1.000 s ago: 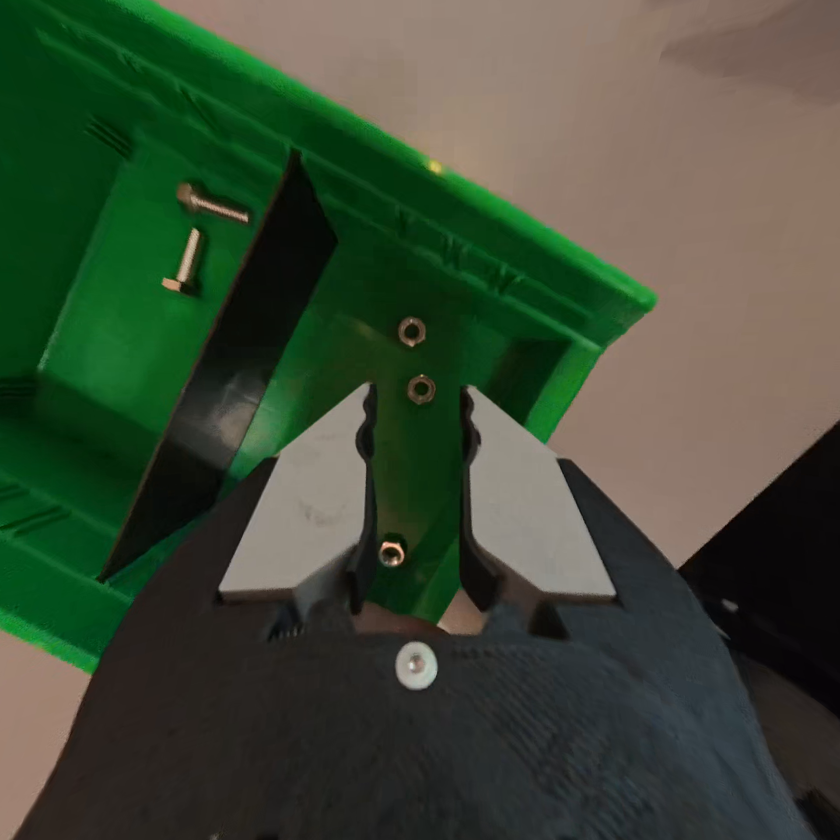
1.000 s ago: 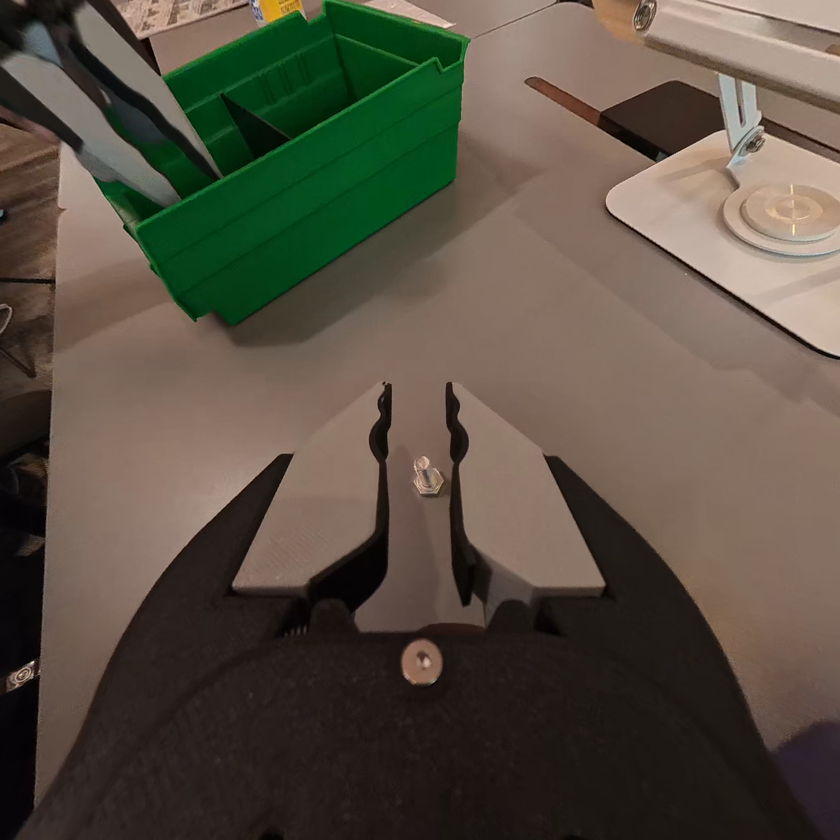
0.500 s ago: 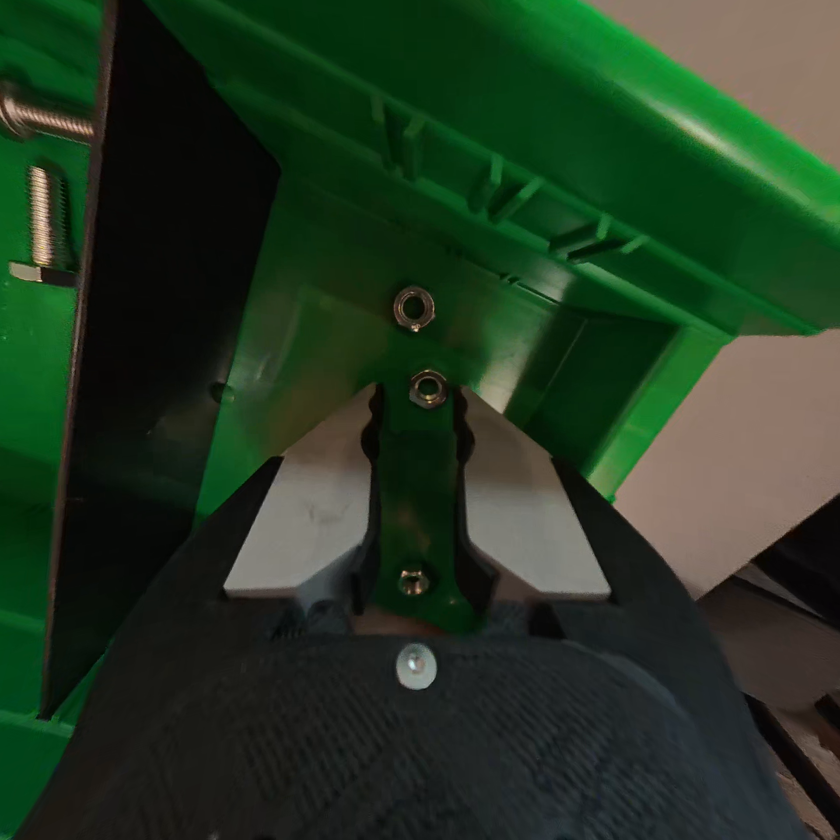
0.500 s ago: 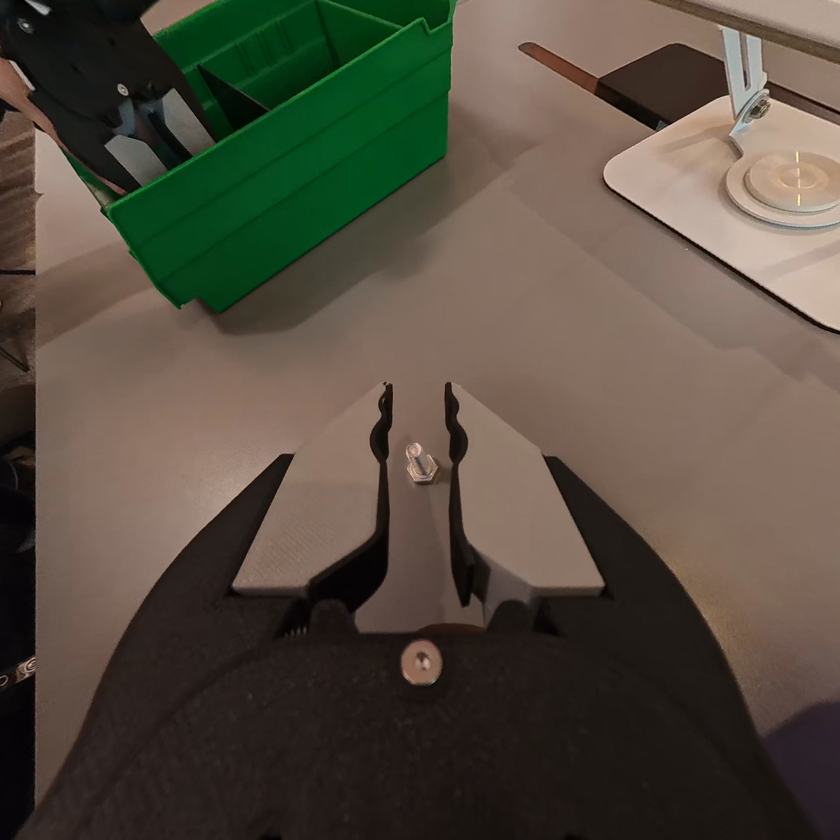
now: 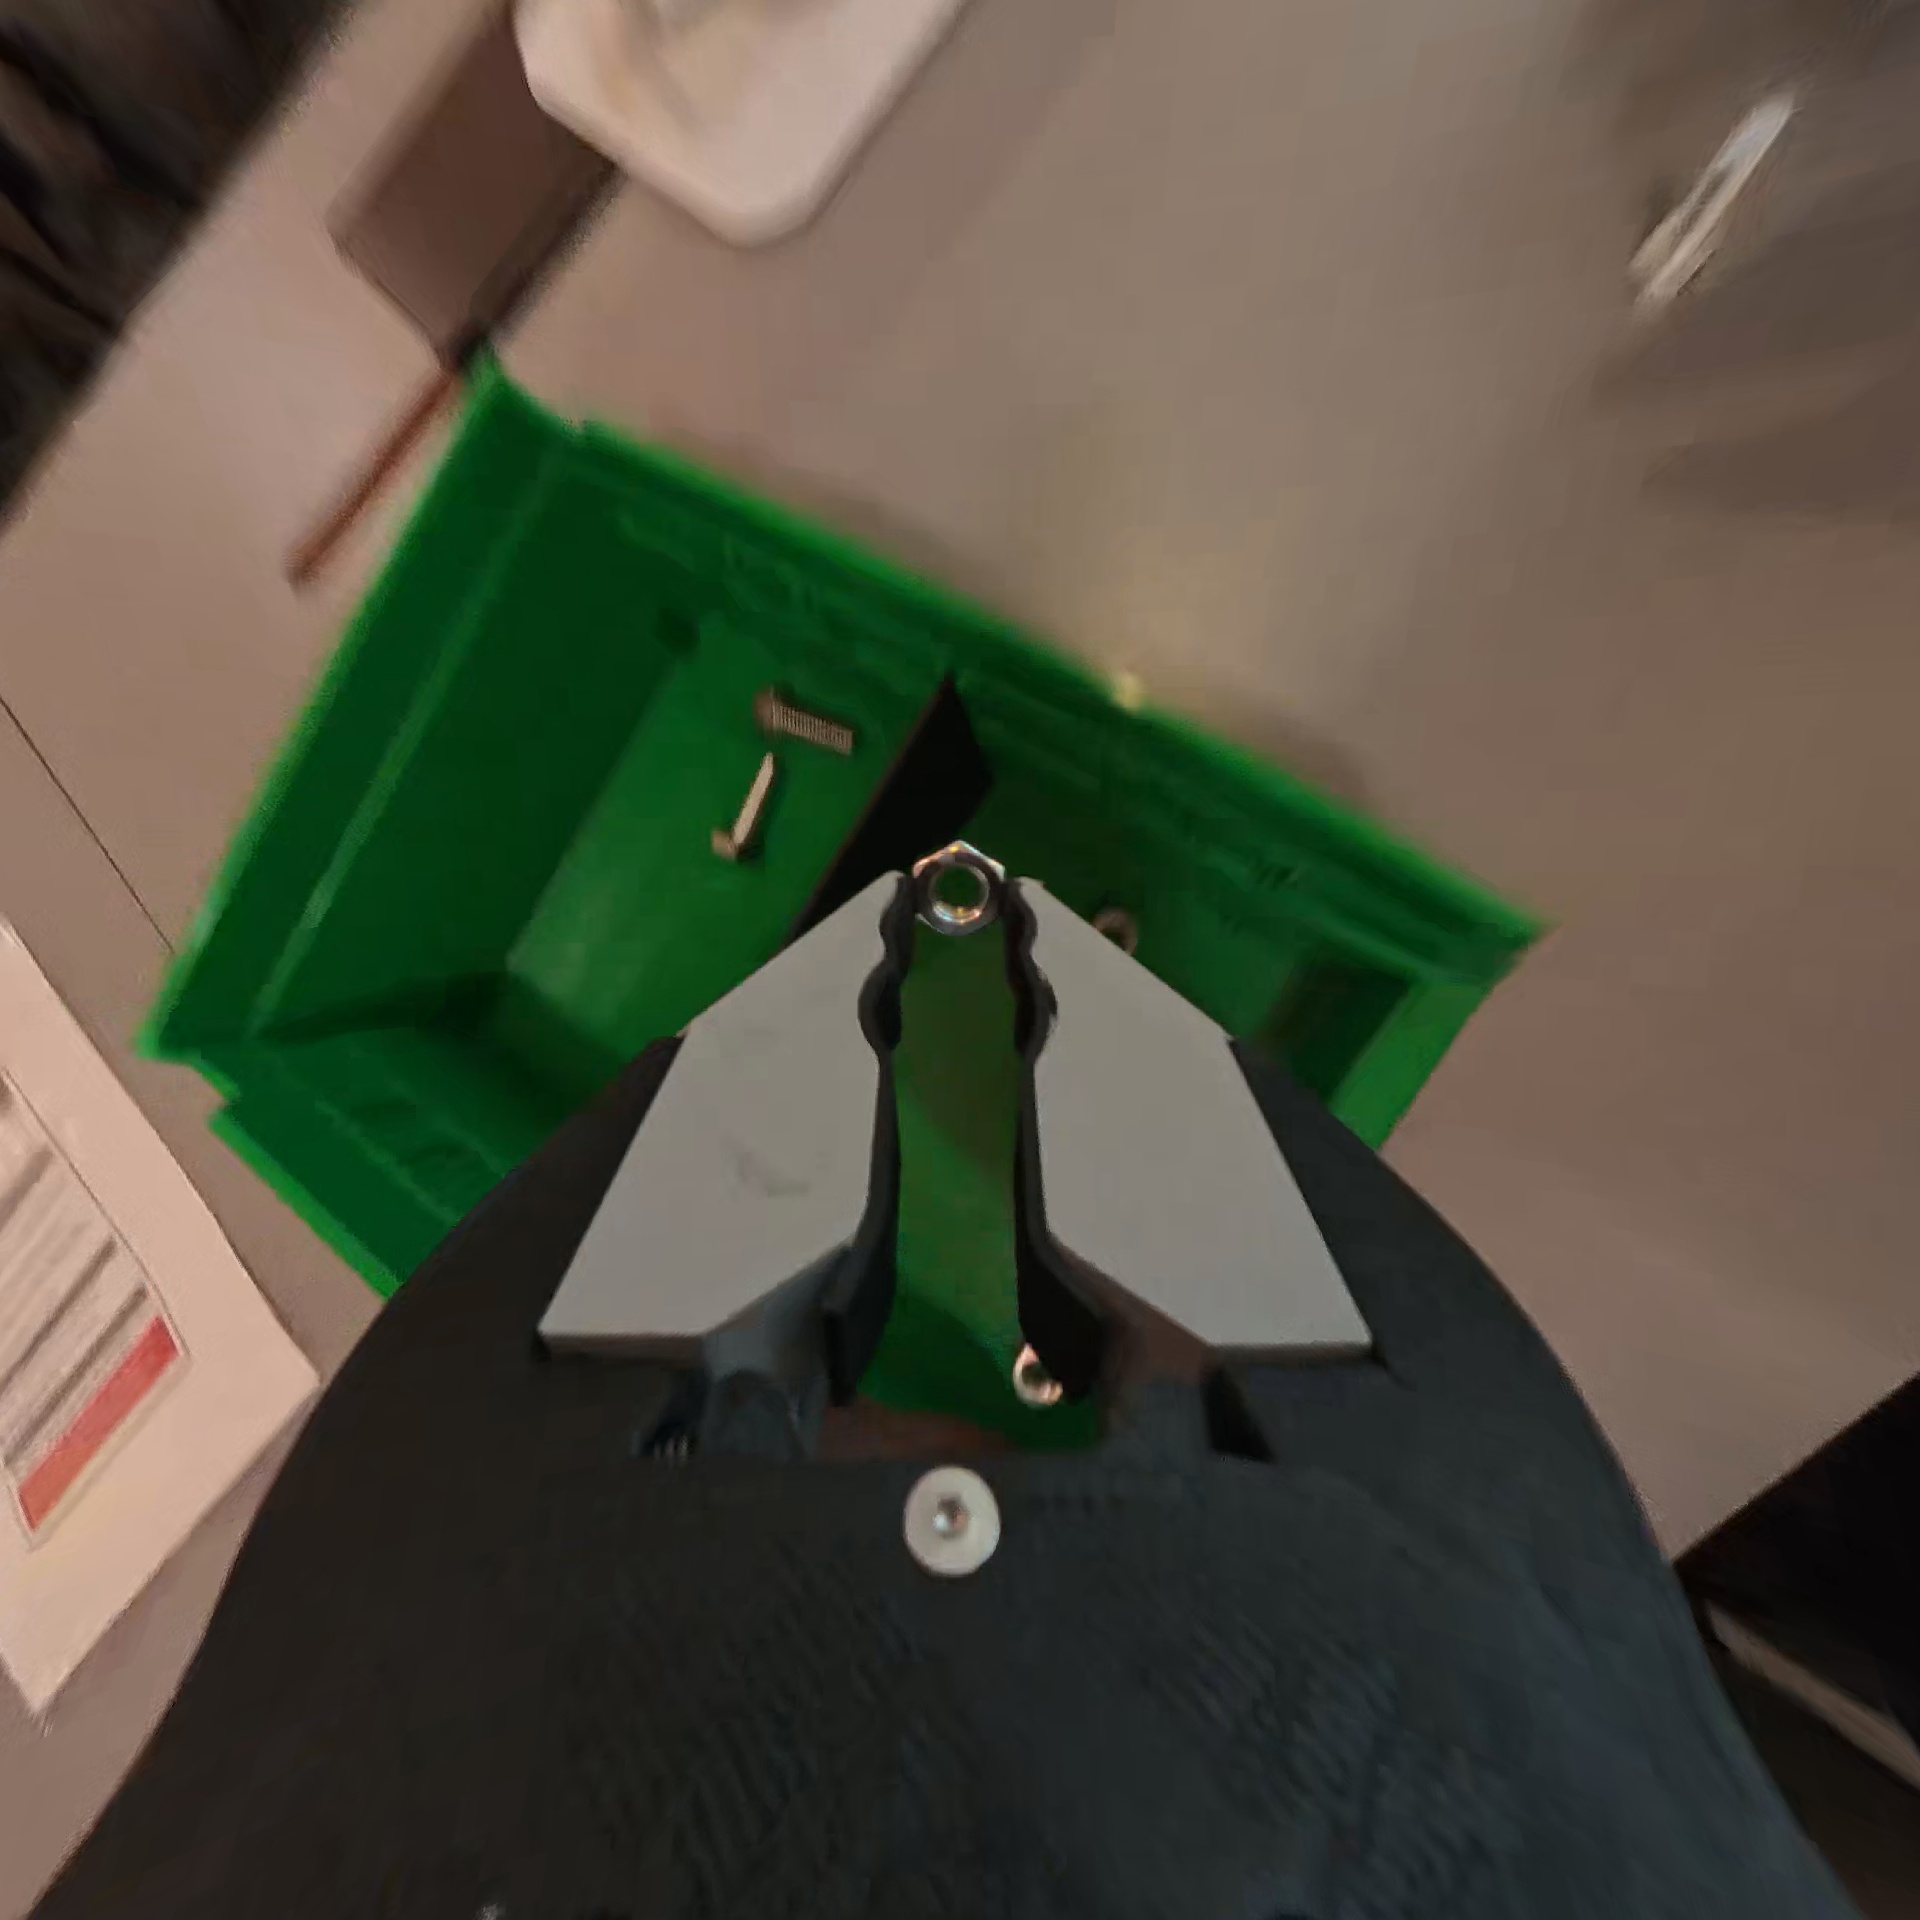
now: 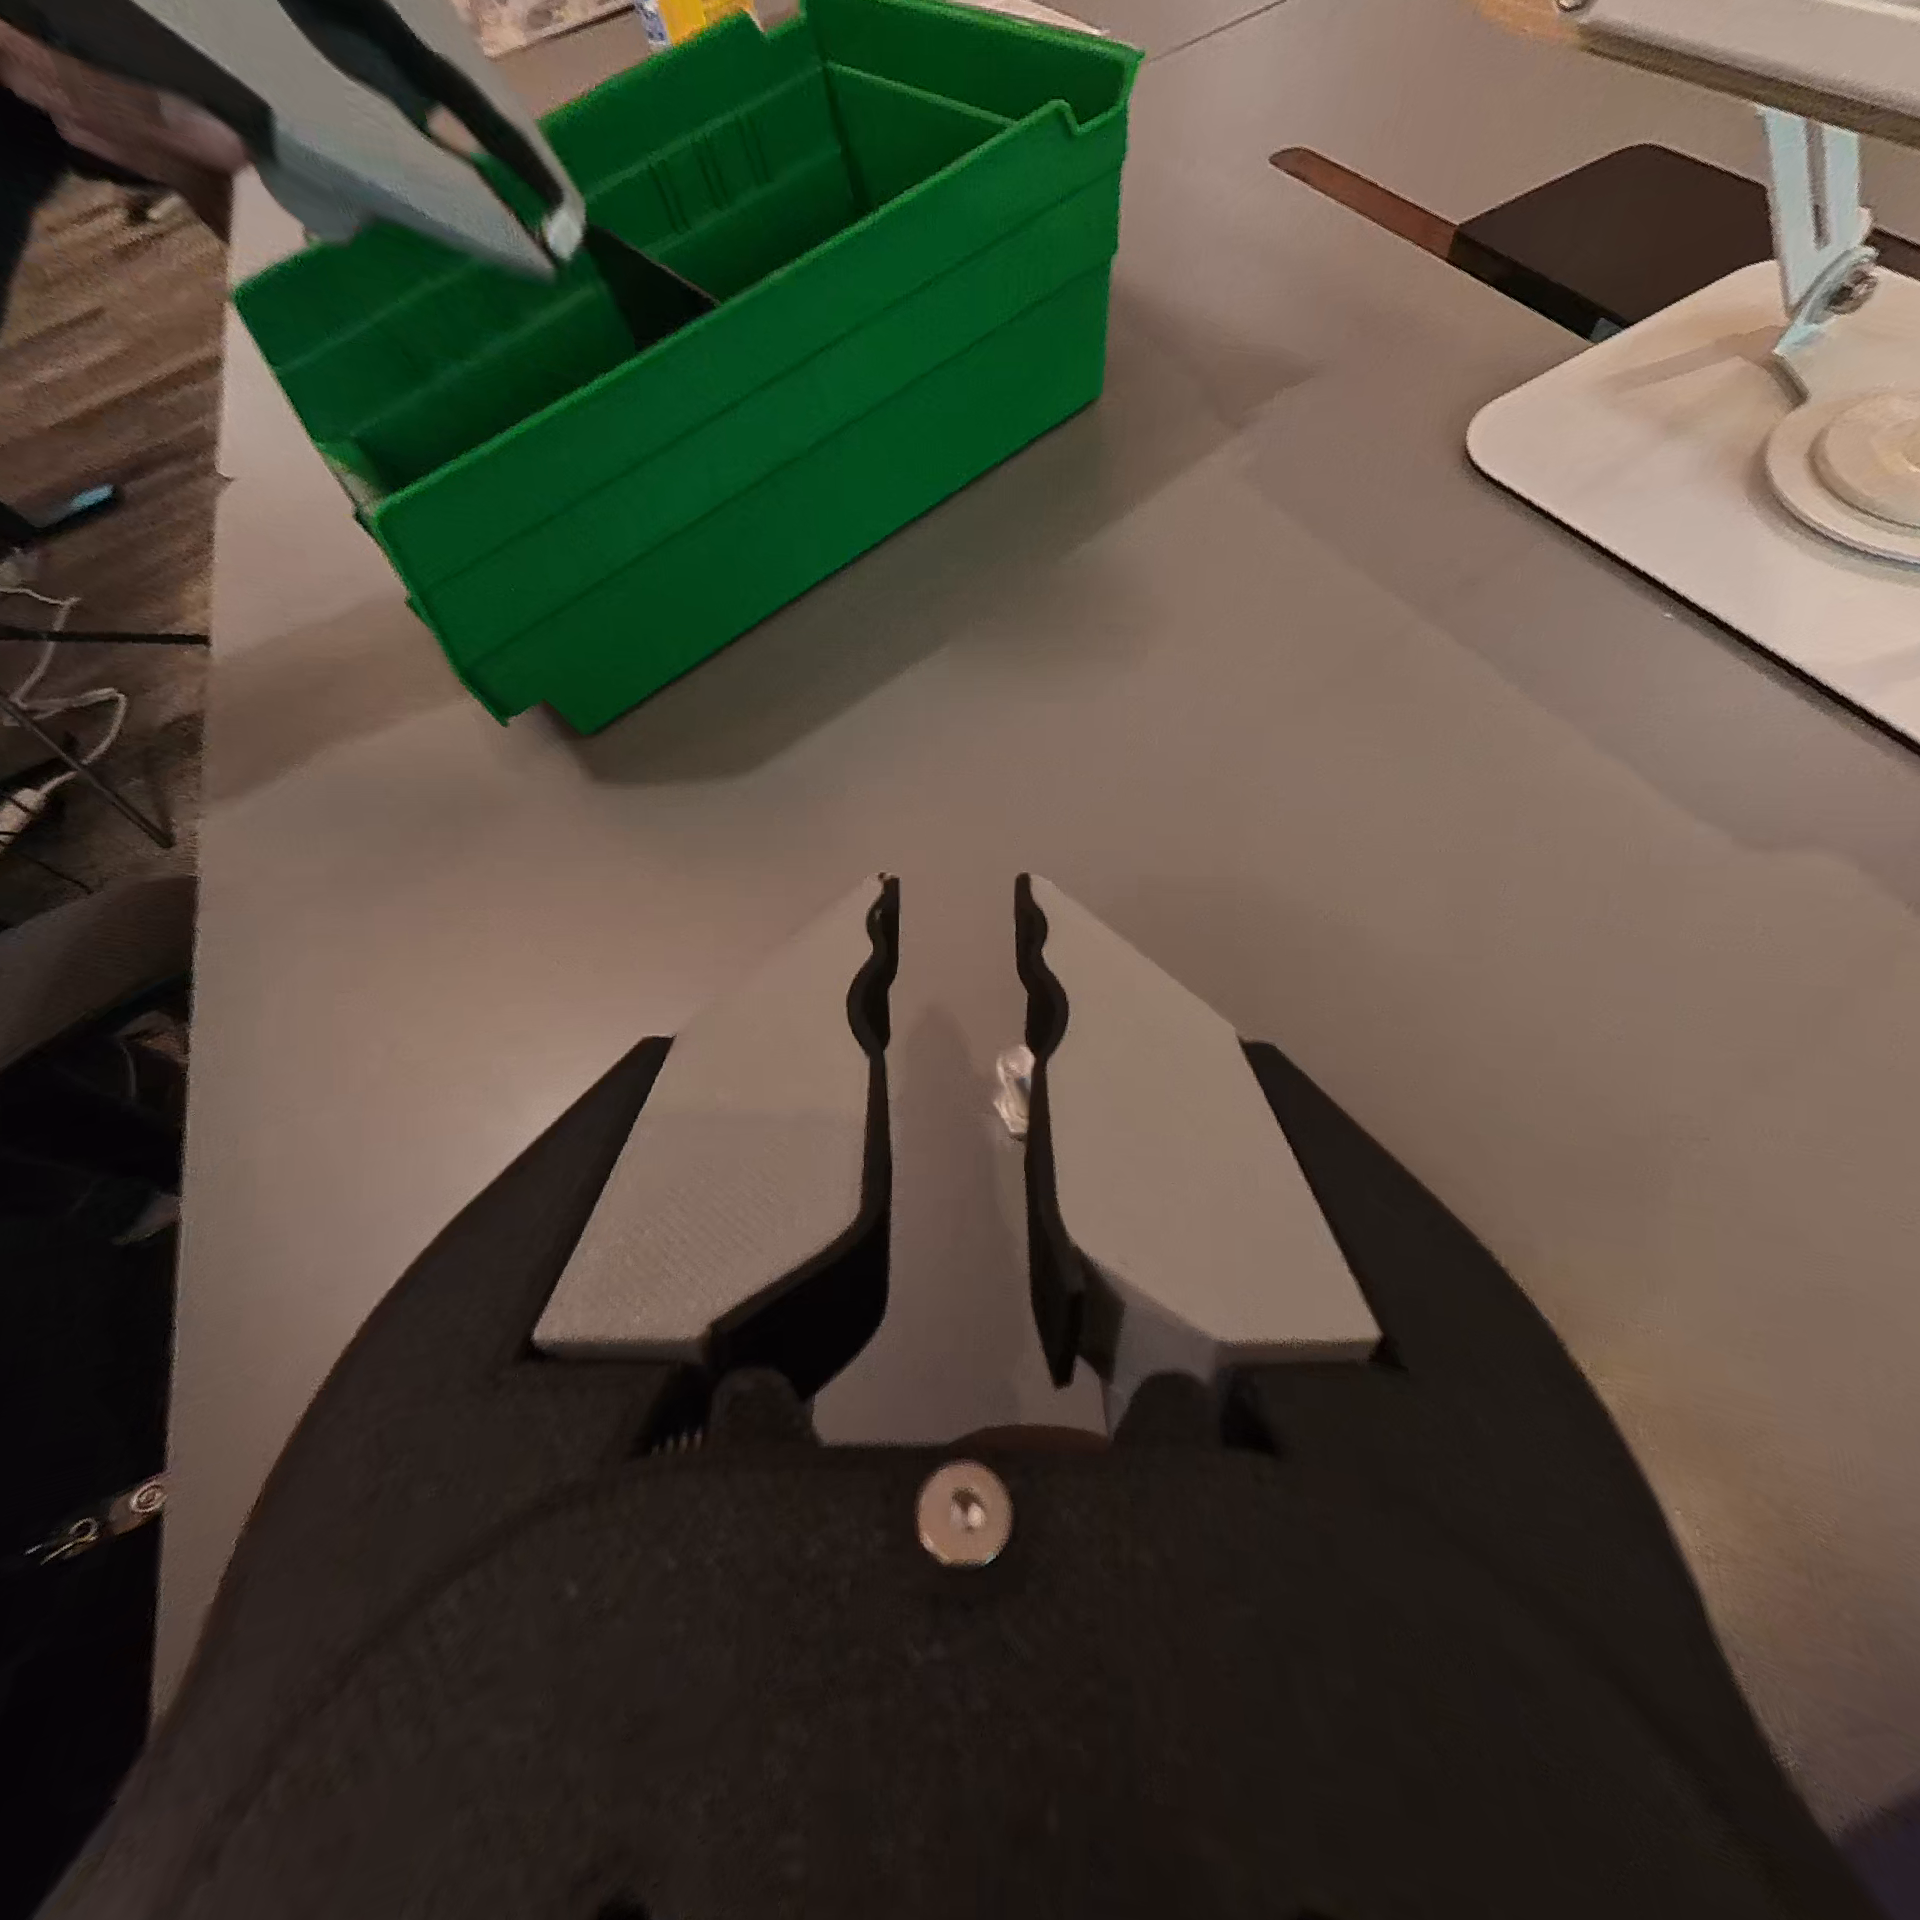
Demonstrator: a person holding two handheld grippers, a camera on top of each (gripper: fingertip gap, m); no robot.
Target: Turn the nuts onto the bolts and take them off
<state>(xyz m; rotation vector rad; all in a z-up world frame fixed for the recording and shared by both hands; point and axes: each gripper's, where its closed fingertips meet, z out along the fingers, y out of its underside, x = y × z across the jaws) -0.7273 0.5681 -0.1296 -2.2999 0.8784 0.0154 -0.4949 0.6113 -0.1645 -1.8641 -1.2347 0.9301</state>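
A nut [image 5: 958, 900], small, silvery and six-sided with its bore facing the camera, sat pinched between the tips of the left gripper [image 5: 958, 914] at the centre of the left wrist view. The gripper hung above the green bin [image 5: 436, 831], in which two bolts [image 5: 774, 769] lay at centre left beyond a black divider [image 5: 914, 790] and two more nuts [image 5: 1114, 923] showed. In the right wrist view the right gripper [image 6: 954, 896] pointed low over the grey table [image 6: 1299, 831], fingers apart, a blurred bolt [image 6: 1010, 1091] against its right finger. Half a second earlier the left gripper was deep in the bin, open around that nut; it had since closed and lifted.
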